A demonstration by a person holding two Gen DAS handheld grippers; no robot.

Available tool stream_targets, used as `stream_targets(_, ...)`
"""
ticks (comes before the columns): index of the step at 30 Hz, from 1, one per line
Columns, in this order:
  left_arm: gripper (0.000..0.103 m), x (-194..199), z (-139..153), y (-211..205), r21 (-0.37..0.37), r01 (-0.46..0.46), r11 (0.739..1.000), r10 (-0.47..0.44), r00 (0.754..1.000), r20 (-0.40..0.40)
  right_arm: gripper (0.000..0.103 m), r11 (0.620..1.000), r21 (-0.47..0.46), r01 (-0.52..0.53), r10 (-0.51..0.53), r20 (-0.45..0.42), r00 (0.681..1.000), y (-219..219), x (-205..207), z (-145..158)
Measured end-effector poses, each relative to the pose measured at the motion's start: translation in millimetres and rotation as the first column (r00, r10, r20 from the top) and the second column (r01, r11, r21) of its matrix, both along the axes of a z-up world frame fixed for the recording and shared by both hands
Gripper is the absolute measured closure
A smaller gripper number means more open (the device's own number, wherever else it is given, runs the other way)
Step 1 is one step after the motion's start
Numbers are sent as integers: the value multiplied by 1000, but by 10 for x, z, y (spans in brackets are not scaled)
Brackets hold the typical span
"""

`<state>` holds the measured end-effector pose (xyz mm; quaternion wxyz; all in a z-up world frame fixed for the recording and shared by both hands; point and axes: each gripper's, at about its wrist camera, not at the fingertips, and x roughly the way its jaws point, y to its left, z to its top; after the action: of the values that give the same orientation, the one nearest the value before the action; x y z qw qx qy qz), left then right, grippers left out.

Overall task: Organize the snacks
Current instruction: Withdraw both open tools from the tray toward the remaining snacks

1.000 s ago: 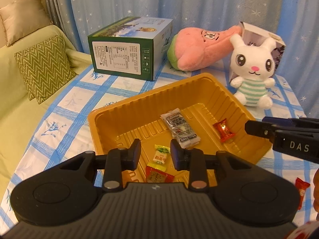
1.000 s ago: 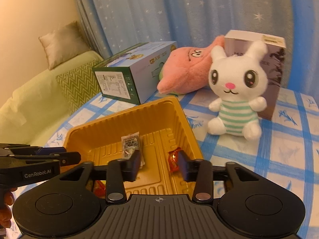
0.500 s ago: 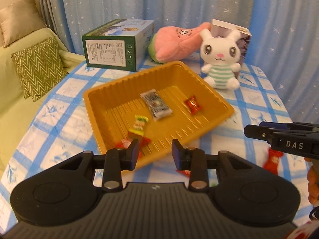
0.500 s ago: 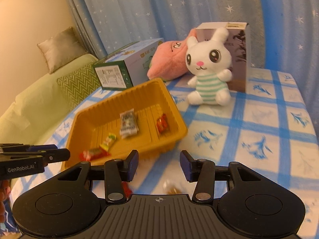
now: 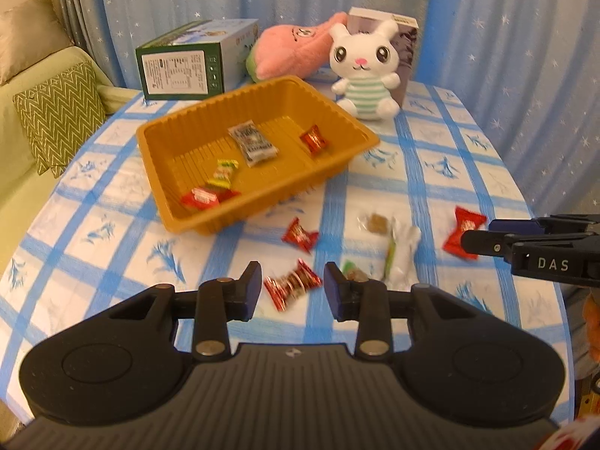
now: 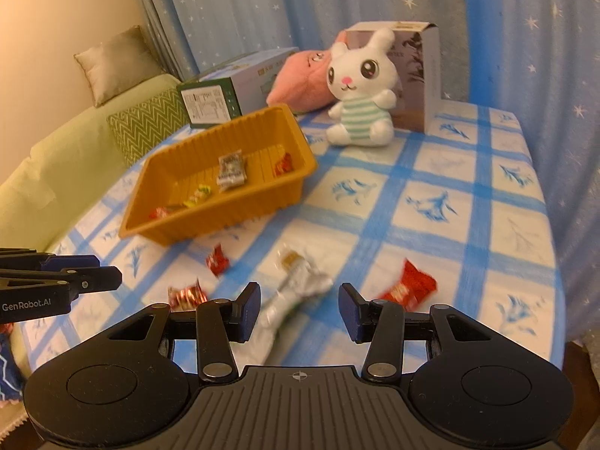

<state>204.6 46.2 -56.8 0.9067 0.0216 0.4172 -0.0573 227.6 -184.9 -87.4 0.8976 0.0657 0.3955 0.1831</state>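
Observation:
An orange tray (image 5: 180,217) (image 6: 232,206) on the blue-checked table holds several wrapped snacks. Loose snacks lie on the cloth in front of it: a striped red candy (image 5: 292,288) (image 6: 186,295), a small red candy (image 5: 300,234) (image 6: 217,260), a white packet (image 5: 403,253) (image 6: 296,292), a clear-wrapped brown sweet (image 5: 375,222) and a red packet (image 5: 463,230) (image 6: 407,287). My left gripper (image 5: 292,292) is open and empty, above the striped candy. My right gripper (image 6: 299,313) is open and empty, above the white packet.
A green box (image 5: 187,63), a pink plush (image 5: 296,54), a white bunny (image 5: 365,71) and a grey box (image 5: 403,43) stand behind the tray. A sofa with cushions (image 5: 60,112) is at the left. The table's right edge (image 6: 551,262) is close.
Both grippers have pulled back from over the tray toward the table's near side, bringing the loose snacks into view. Both stay open and empty.

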Motion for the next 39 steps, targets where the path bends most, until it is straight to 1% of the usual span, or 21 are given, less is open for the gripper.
stream_targets(9, 69, -261, -137, -89, 9, -22, 1000, 22, 999, -28, 56, 999, -49, 20, -21, -27, 999, -314, -246, -142)
stream_targets(18, 69, -390, -213, -138, 32, -49, 998, 50, 998, -28, 56, 995, -57, 78, -81, -51, 995, -673, -228, -251)
stream_targets(28, 69, -408, -271, -158, 46, -80, 996, 82, 996, -33, 56, 996, -52, 79, -82, -62, 995, -791, -6, -339)
stream_targets(39, 69, -374, -328, -102, 59, -113, 992, 116, 992, -43, 56, 998, -41, 55, -58, -73, 996, -672, 313, -423)
